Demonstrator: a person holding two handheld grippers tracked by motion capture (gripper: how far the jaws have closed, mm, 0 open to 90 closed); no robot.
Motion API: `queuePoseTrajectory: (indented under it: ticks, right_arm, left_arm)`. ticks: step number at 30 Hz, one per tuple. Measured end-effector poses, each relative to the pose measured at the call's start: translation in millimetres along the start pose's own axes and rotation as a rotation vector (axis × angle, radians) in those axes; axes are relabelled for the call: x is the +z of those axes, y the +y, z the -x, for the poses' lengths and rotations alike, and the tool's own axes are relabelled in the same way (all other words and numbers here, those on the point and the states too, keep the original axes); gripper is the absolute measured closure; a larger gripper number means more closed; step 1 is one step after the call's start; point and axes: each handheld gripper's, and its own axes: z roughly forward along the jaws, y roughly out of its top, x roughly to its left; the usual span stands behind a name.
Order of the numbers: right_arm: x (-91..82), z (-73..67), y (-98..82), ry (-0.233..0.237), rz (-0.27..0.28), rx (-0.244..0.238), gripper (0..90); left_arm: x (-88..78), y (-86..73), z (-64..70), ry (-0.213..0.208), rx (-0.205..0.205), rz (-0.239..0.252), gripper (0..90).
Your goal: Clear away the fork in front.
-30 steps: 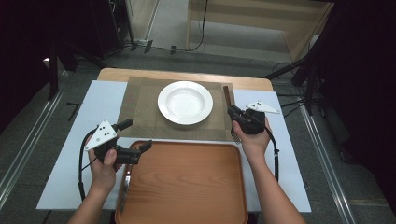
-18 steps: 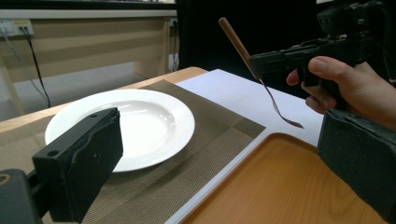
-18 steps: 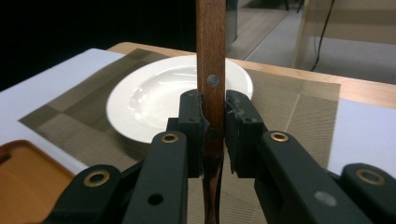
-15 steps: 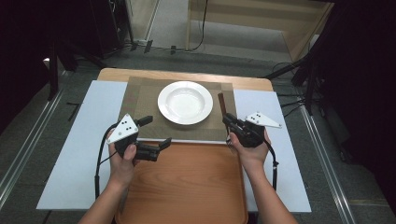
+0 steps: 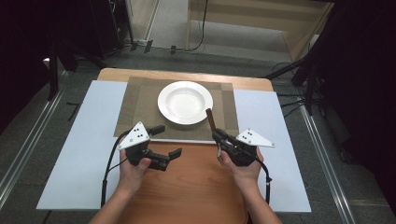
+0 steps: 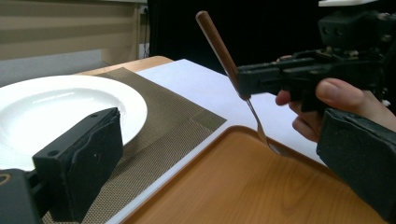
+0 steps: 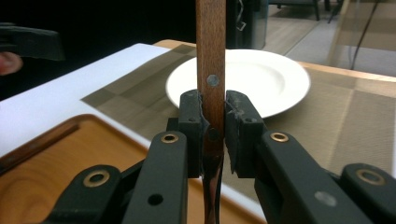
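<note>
- Dark surroundings framed a wooden table (image 5: 261,84) covered by a white board (image 5: 79,154), with a woven brown placemat (image 5: 135,107) at its far side and a wooden tray (image 5: 196,186) at the near edge.
- On the placemat sat a white plate (image 5: 185,102), bare of food.
- At the right, the right gripper (image 5: 218,136) was clenched on a wooden-handled utensil (image 5: 210,119), its jaws pressing the handle from both sides near a rivet, as the right gripper view showed (image 7: 211,93).
- That utensil stood steeply tilted over the tray's far edge, handle end up toward the plate, thin metal neck pointing down to the tray (image 6: 259,128); its working end was too hidden to name.
- At the left, the left gripper (image 5: 167,140) hovered over the tray with its jaws apart and nothing between them.
- Judged from its look, the utensil was light and stiff, with smooth wood that could slip or pivot in a narrow grip.
- Holding the flat handle faces, close to the neck, seemed the surest grasp.
</note>
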Motion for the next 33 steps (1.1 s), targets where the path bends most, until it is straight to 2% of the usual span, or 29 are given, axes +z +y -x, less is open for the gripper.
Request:
queuePoseTrajectory:
  ticks: [1,4,7,8,9,11,17,21,25,33]
  right_arm:
    - [0.0,0.0,0.0,0.000,0.000,0.000,76.2]
    - [-3.1,-11.6,-3.5,0.025,0.016,0.000,76.1]
    - [-4.2,-17.2,-5.2,0.035,0.020,-0.001,76.1]
    - [-3.5,-22.4,-6.3,0.043,0.018,-0.019,76.1]
    - [-3.5,-25.5,-6.8,0.040,0.017,-0.032,76.1]
    - [-3.6,-28.3,-7.8,0.047,0.019,-0.033,76.1]
    - [-1.4,-44.2,-16.8,0.066,0.018,-0.038,76.1]
    - [0.9,-52.8,-20.6,0.083,0.014,-0.047,76.1]
    - [4.1,-61.7,-24.6,0.094,0.007,-0.061,76.1]
    - [5.7,-70.5,-27.2,0.107,0.005,-0.077,76.1]
  left_arm:
    - [-0.4,0.3,0.1,0.009,-0.008,-0.001,0.7]
    - [-3.4,1.8,1.3,0.042,-0.044,0.006,11.5]
    - [-4.2,2.0,3.0,0.042,-0.045,0.001,12.4]
    - [-4.2,2.1,4.3,0.044,-0.047,-0.005,15.4]
    - [-3.3,1.7,7.5,0.066,-0.051,-0.011,18.5]
    - [-2.6,1.1,8.9,0.076,-0.058,-0.012,24.2]
    - [3.9,-3.3,12.3,0.051,-0.078,-0.039,26.3]
    - [3.3,-3.7,15.1,0.035,-0.081,-0.031,30.1]
    - [3.3,-3.3,17.1,0.024,-0.101,-0.019,34.8]
    - [5.6,-3.6,20.0,0.007,-0.122,-0.025,40.2]
